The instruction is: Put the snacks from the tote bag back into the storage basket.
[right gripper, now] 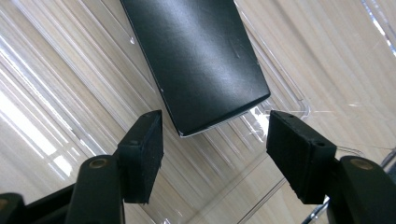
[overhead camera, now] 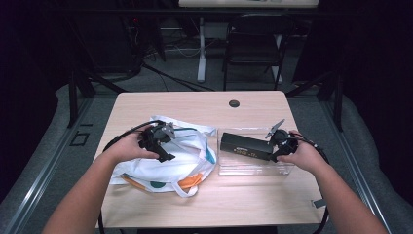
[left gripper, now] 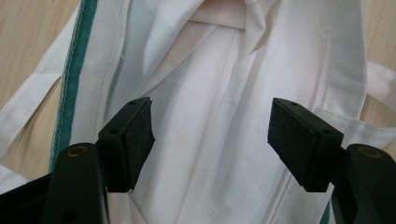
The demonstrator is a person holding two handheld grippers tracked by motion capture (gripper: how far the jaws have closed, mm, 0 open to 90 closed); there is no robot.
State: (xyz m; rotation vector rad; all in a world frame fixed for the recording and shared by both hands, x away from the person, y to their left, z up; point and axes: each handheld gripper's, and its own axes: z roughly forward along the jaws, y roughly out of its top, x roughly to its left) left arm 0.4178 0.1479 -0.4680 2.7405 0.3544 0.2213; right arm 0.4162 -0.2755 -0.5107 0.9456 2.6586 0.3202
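A white cloth bag (overhead camera: 182,156) with green trim and orange marks lies on the left half of the table. My left gripper (overhead camera: 160,144) hovers over it with jaws wide open; in the left gripper view the bag's white inside (left gripper: 210,121) lies beneath the open left gripper (left gripper: 210,142), untouched. A long black box (overhead camera: 246,146) lies in a clear plastic tray (overhead camera: 243,168) at the right. My right gripper (overhead camera: 273,146) is at the box's right end. In the right gripper view the black box (right gripper: 201,56) ends just ahead of the open right gripper (right gripper: 215,154), with nothing between the pads.
The light wooden table (overhead camera: 204,105) has a round cable hole (overhead camera: 234,103) near its far edge. A folding chair (overhead camera: 253,44) and a desk leg (overhead camera: 201,48) stand beyond it on the floor. Cables trail from both grippers off the near edge.
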